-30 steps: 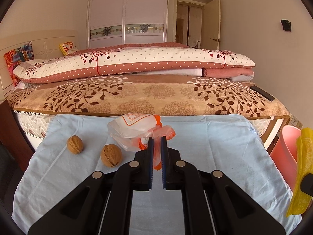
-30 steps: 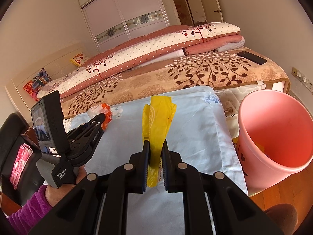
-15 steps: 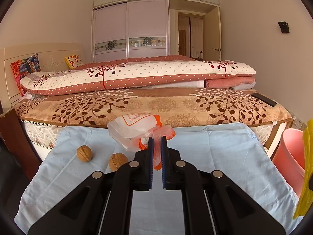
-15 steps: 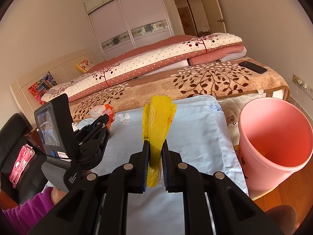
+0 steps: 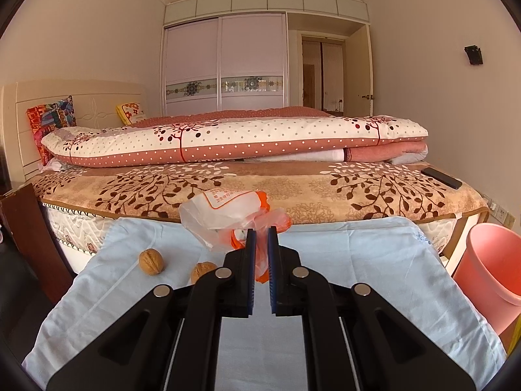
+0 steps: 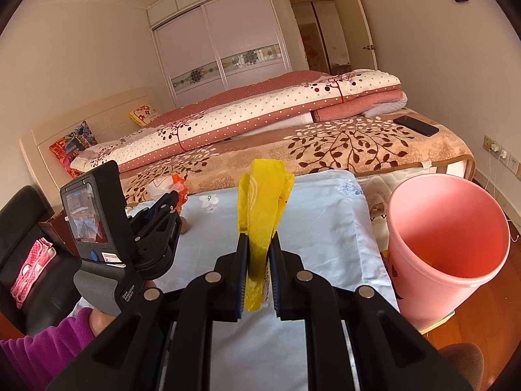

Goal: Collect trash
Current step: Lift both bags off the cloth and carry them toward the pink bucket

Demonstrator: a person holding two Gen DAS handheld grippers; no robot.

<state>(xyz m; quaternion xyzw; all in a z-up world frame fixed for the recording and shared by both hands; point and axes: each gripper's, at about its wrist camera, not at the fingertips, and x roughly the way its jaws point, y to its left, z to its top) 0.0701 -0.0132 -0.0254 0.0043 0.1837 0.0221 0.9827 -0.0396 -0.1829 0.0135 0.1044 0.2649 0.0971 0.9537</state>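
1. Bedroom: bed [image 5: 260, 192] with leaf-print blanket across mid frame, wardrobe behind, pale blue cloth [image 5: 358, 260] over the work surface in the lower half of both views.
2. Left wrist view, lower left: two walnuts [image 5: 150, 261] on the cloth, just beside each other, not touching. Not obviously trash; judge leave them alone.
3. Centre of the left wrist view: left gripper [image 5: 260, 254] clamped tight on the white-orange plastic bag [image 5: 224, 215]. Thin orange tail pinched between the pads, white bulk puffed above the tips and off the cloth.
4. Right wrist view, left side: the same gripper seen from outside, purple sleeve [image 6: 42, 345] at bottom left.
5. Centre of the right wrist view: right gripper [image 6: 259, 254] closed on the yellow plastic bag [image 6: 263, 195]. Film sticks up past the tips, a short end hangs below between the fingers.
6. Far right, both views: pink bin [image 6: 449, 244], open mouth facing up, standing off the cloth's right edge beside the bed. Inside looks mostly empty; its floor is not clear.
7. Step in hand, by judgement: carry both bags to the bin.
8. Doing it well: keep both clamps tight till the tips are over the mouth. Take the yellow one first, it's nearer. Light film floats, so release low inside the rim.
9. Left bag is held by a thin tail only: move smooth, no jerks, bring it over the cloth clear of the walnuts.
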